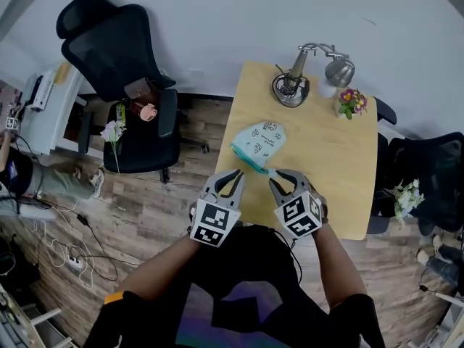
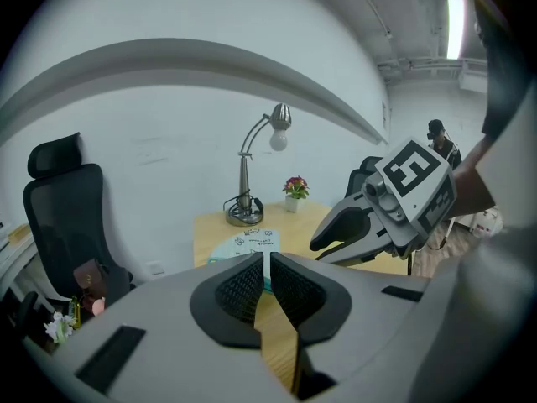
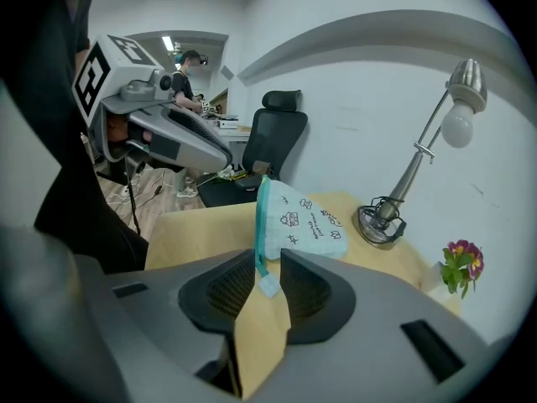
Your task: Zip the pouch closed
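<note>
Forearms (image 1: 335, 261) reach forward from black sleeves and angle inward, so both grippers meet side by side over the near end of the wooden table (image 1: 326, 167), marker cubes facing up at the person. The left gripper (image 1: 238, 172) points up and to the right at the table's left edge. Its jaws are pressed almost together with nothing plainly caught in them, and only a sliver of pale cloth and teal shows through the slit. Whether its tips touch the pouch cannot be told. The right gripper (image 3: 268, 280) points up and to the left, its jaws clenched on the small pale pull tab (image 3: 269, 285) at the near end of the teal zip edge (image 3: 260, 225). Just beyond lies the pouch (image 1: 259, 142), light blue with small drawings, on the table toward its left side. Farther back stand a desk lamp (image 1: 293, 85) and a flower pot (image 1: 351, 101) near the wall. A black office chair (image 1: 119, 56) sits off to the left on the floor.
</note>
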A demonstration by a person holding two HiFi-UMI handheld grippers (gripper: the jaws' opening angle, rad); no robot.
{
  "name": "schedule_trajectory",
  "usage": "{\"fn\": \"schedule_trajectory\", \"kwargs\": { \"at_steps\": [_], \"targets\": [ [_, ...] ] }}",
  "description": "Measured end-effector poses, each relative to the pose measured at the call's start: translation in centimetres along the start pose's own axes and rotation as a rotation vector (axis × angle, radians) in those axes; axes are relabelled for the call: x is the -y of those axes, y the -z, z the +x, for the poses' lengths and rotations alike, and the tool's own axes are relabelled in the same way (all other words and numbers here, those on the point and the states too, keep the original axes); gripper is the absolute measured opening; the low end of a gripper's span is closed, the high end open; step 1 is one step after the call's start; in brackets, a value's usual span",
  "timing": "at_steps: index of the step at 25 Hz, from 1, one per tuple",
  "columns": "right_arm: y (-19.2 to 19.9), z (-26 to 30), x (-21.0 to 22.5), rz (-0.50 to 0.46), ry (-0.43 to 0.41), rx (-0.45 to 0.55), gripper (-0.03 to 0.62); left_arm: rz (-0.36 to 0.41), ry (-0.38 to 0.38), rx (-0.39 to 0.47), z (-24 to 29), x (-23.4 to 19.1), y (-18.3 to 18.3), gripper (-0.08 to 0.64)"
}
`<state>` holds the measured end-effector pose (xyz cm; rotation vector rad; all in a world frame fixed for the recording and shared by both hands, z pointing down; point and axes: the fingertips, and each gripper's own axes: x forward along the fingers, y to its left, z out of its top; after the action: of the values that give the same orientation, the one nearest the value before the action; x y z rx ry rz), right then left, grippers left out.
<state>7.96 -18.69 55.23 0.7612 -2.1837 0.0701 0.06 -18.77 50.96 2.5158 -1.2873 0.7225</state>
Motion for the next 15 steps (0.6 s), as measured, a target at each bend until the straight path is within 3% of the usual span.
{"fn": "schedule_trajectory", "kwargs": {
  "at_steps": [8, 15],
  "targets": [
    [1.7, 2.6, 0.2, -0.061, -0.079, -0.044, 0.129, -0.005, -0.012, -0.096, 2.2, -0.1, 2.5, 0.054],
    [3.0, 4.7, -1.0, -0.097, -0.159, -0.120, 0.144, -0.006, 0.053, -0.156, 3.6, -0.7, 4.4, 0.058]
  ]
}}
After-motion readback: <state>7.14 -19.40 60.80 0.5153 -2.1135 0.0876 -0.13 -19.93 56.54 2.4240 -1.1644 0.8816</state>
